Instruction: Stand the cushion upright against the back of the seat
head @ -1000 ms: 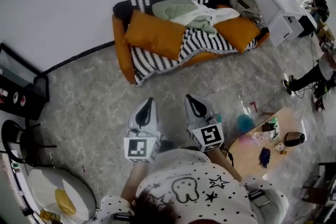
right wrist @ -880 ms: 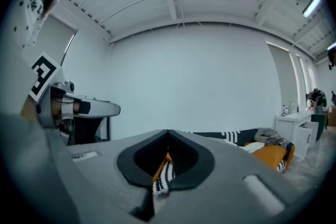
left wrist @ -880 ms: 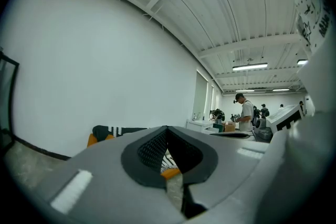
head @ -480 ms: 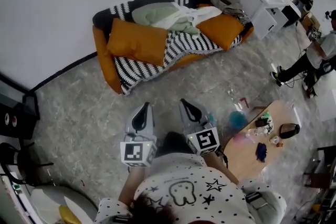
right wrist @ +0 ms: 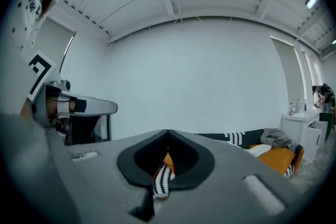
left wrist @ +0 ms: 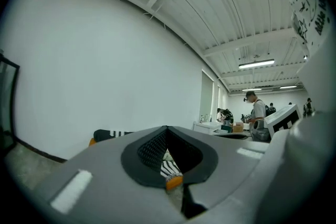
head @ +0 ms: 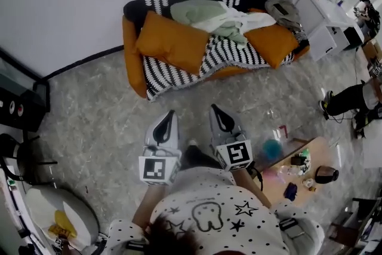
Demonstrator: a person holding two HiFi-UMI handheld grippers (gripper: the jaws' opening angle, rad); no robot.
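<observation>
A: Left claw (head: 171, 114) and right claw (head: 213, 109) are both pinched together with nothing in either. They point level at the sofa (head: 132, 60), well short of it.
B: Target?
A: I take it to be the orange cushion (head: 174, 42) at the sofa's left end. It lies slanted on the striped throw (head: 230, 52), not upright against the sofa's back. A second orange cushion (head: 271, 43) is at the sofa's right end, with clothes (head: 215, 14) piled along the sofa's back between them.
B: Close in first and spread both claws before contact. Take one top corner per claw and pinch deep, since the fabric is soft. Tip it up and seat the base in the sofa's back crease.
A: Risk: the clothes may stop it sitting flush.
</observation>
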